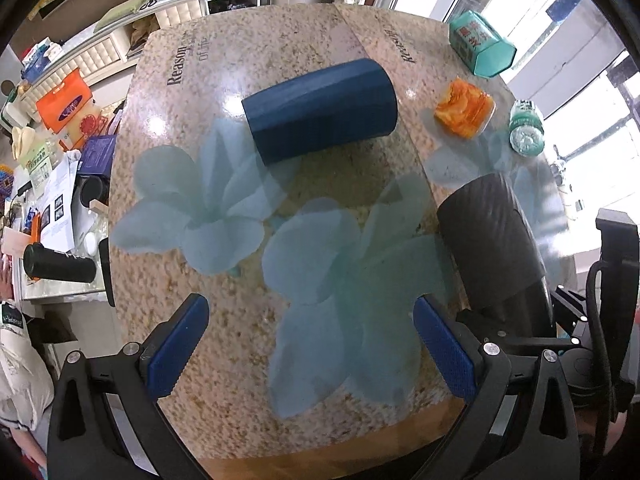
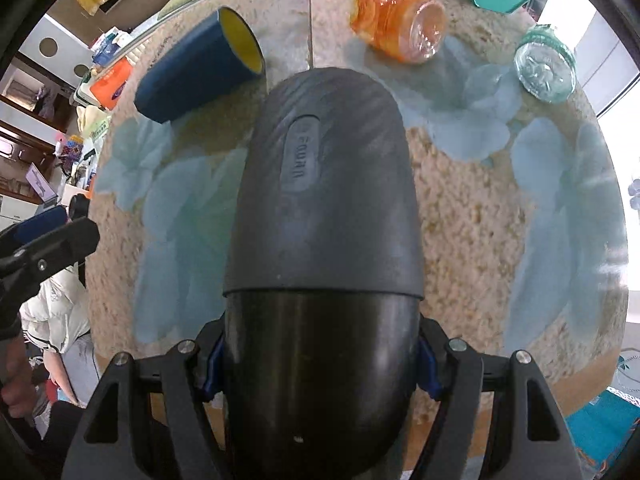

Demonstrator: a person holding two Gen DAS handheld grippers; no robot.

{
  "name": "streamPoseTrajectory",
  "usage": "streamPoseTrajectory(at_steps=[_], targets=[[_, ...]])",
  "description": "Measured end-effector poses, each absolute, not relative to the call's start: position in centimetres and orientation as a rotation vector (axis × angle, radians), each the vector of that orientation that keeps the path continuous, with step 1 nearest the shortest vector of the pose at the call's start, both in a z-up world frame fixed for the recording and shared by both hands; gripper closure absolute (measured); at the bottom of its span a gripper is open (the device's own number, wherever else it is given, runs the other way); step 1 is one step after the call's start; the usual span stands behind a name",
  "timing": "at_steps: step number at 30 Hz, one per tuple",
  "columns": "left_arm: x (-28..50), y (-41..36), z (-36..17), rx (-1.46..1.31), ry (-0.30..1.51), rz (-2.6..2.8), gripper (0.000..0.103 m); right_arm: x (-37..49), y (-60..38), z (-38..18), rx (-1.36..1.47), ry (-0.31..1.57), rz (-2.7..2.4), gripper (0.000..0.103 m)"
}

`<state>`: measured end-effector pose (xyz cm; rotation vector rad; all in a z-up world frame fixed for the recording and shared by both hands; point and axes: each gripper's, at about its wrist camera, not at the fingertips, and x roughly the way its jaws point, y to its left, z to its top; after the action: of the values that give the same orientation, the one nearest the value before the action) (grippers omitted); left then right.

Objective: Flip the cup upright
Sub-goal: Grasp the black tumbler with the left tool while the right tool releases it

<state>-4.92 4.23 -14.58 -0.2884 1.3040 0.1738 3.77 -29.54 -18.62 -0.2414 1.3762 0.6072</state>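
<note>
A dark grey tumbler cup (image 2: 324, 240) with a black lower part is held lengthwise in my right gripper (image 2: 320, 364), whose blue pads press both its sides. It also shows in the left wrist view (image 1: 492, 236), standing over the table's right side. A dark blue cup (image 1: 320, 110) with a yellow inside (image 2: 200, 68) lies on its side on the table. My left gripper (image 1: 312, 344) is open and empty above the table, nearer than the blue cup.
The round table (image 1: 240, 320) has a speckled top with pale blue flower prints. An orange jar (image 1: 464, 110), a clear green-capped bottle (image 1: 526, 130) and a teal hexagonal box (image 1: 480, 42) lie at the far right. Cluttered shelves stand beyond the left edge.
</note>
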Motion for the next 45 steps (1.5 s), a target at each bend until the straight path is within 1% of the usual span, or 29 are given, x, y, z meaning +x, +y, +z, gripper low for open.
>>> streamPoseTrajectory(at_steps=[11, 19, 21, 22, 23, 25, 28, 37, 42, 44, 45], targets=[[-5.3, 4.0, -14.5, -0.287, 1.308, 0.173, 0.000, 4.1, -26.4, -19.5, -0.270, 1.417, 0.587, 0.032], [-5.2, 3.9, -14.7, -0.295, 1.311, 0.171, 0.000, 3.9, -24.6, -19.0, -0.318, 1.403, 0.579, 0.031], [-5.2, 3.8, -14.6, -0.293, 1.314, 0.170, 0.000, 4.2, -24.0, -18.7, -0.313, 1.404, 0.570, 0.027], [-5.2, 3.8, -14.6, -0.293, 1.314, 0.170, 0.000, 4.3, -24.1, -18.7, -0.312, 1.405, 0.566, 0.021], [-5.2, 3.8, -14.6, -0.293, 1.313, 0.170, 0.000, 4.6, -24.2, -18.6, -0.308, 1.409, 0.563, 0.013], [-5.2, 3.8, -14.5, -0.290, 1.312, 0.168, 0.000, 3.8, -25.8, -18.5, -0.299, 1.407, 0.558, 0.006], [-5.2, 3.8, -14.2, -0.289, 1.311, 0.162, 0.000, 3.8, -25.7, -18.0, -0.281, 1.399, 0.557, 0.000], [-4.8, 2.7, -12.9, -0.309, 1.320, 0.096, 0.000, 3.7, -28.6, -14.1, -0.185, 1.334, 0.564, 0.000], [-4.0, 1.2, -11.4, -0.317, 1.317, 0.044, 0.000, 3.7, -31.5, -11.3, -0.129, 1.297, 0.537, 0.000], [-3.4, 0.3, -10.8, -0.320, 1.316, 0.024, 0.000, 3.9, -34.3, -12.1, -0.113, 1.283, 0.529, 0.000], [-3.0, -0.2, -10.6, -0.320, 1.320, 0.013, 0.000, 4.1, -35.0, -11.5, -0.106, 1.276, 0.525, 0.000]])
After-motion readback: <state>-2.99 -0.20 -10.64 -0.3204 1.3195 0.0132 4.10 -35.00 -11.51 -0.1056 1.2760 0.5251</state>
